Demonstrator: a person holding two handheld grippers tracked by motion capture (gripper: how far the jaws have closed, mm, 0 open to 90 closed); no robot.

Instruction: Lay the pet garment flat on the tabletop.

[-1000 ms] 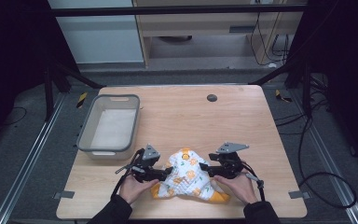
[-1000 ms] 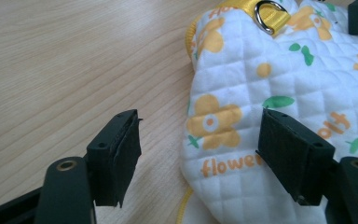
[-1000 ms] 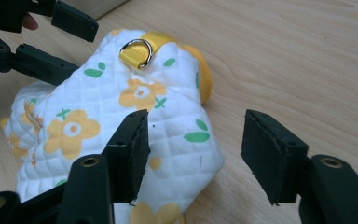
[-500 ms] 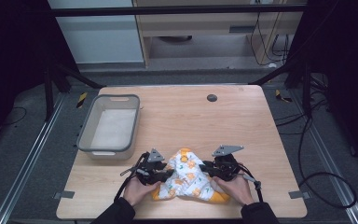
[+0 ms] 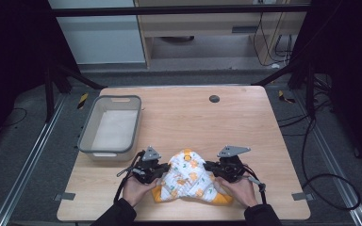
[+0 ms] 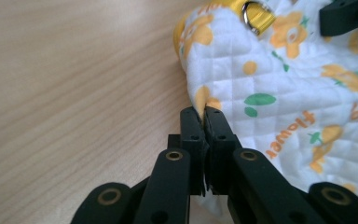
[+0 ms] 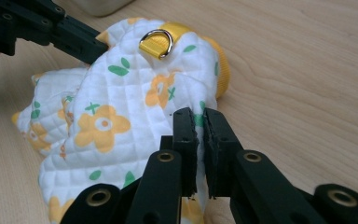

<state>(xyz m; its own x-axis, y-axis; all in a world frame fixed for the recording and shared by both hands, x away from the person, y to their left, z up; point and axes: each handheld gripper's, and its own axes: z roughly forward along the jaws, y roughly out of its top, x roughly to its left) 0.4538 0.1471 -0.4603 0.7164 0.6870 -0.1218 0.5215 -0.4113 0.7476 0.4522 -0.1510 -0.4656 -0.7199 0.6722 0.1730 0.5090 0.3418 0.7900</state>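
A small quilted garment, white with orange flowers, green leaves and yellow trim, is seen lying bunched on the near middle of the wooden table, between the two hands. A yellow strap with a metal D-ring is sewn near its top. The padded cloth is judged to be light, soft and limp, so it will sag and fold wherever it is not supported; hems and doubled edges are best pinched, well apart, and the ring is best avoided as a hold. The left gripper is closed narrowly on a fold at the garment's edge, and the right gripper is likewise clamped on a fold at the opposite side. A grey plastic bin stands empty at the table's left, apart from the garment.
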